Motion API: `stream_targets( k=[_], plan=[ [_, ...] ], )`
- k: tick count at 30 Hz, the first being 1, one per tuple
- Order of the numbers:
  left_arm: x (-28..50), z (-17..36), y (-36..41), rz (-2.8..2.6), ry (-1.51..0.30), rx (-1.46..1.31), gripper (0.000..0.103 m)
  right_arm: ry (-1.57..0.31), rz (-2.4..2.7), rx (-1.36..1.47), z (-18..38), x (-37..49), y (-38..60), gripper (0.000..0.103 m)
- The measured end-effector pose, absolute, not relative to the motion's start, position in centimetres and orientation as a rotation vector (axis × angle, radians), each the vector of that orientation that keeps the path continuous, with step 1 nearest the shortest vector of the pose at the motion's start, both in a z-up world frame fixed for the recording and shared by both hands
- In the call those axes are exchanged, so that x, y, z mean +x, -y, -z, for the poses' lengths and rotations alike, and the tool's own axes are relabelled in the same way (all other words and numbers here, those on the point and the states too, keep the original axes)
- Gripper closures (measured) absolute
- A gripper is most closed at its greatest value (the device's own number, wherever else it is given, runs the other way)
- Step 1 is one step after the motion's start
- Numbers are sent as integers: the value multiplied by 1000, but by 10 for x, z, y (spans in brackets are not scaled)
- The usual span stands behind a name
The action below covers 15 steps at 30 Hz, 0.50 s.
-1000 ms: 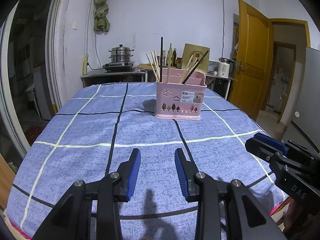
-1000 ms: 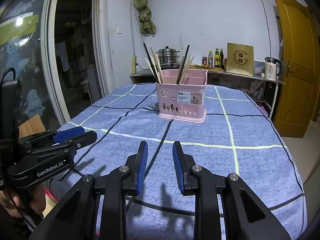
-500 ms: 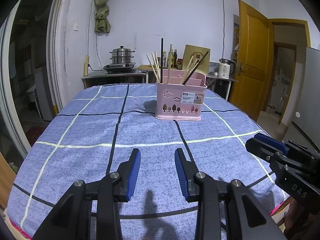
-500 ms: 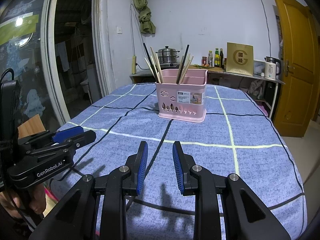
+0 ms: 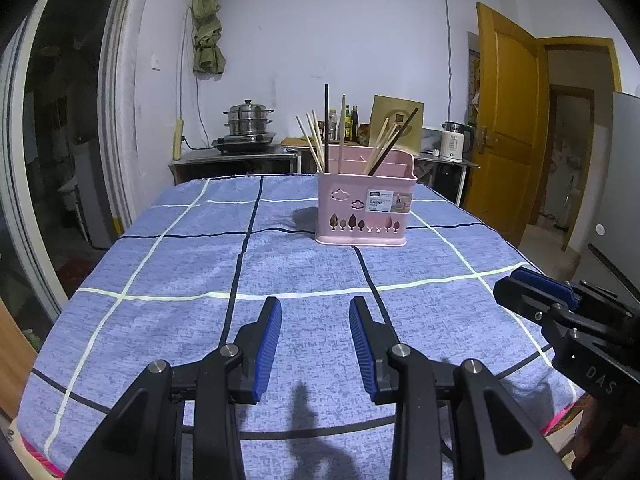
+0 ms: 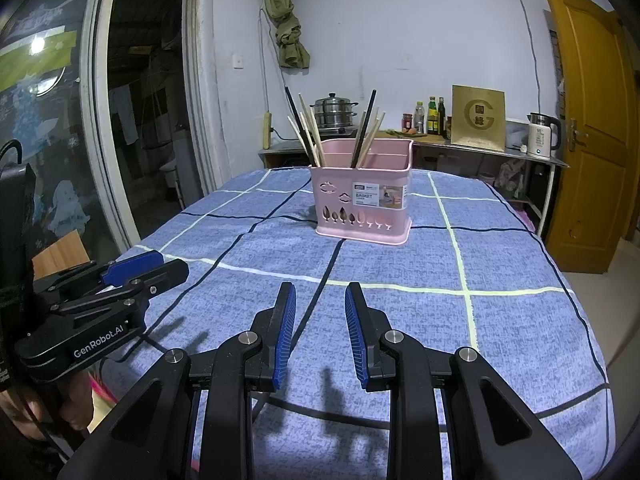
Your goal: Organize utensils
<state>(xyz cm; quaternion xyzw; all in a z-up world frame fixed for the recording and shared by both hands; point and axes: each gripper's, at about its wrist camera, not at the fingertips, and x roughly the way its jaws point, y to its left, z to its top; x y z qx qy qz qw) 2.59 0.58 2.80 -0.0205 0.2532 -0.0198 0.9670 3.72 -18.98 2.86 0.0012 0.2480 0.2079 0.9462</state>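
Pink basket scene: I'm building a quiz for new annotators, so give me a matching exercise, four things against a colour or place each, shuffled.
Things:
1. pink basket
2. kettle
3. steamer pot
4. gripper pads

Descriptions:
A. blue, ribbed
B. white, on the counter near the yellow door
C. on the checked blue tablecloth, holding chopsticks
D. shiny metal, on the stove behind the table

Pairs: 1-C, 2-B, 3-D, 4-A

Only the pink basket (image 5: 362, 210) interrupts the bare blue tablecloth (image 5: 200, 264).
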Motion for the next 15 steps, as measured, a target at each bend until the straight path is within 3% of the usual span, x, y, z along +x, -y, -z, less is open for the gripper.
stream_targets(
  k=[15],
  plan=[
    [24, -27, -5, 47, -508, -37, 68, -506, -422, 3, -28, 37, 190, 77]
  ],
)
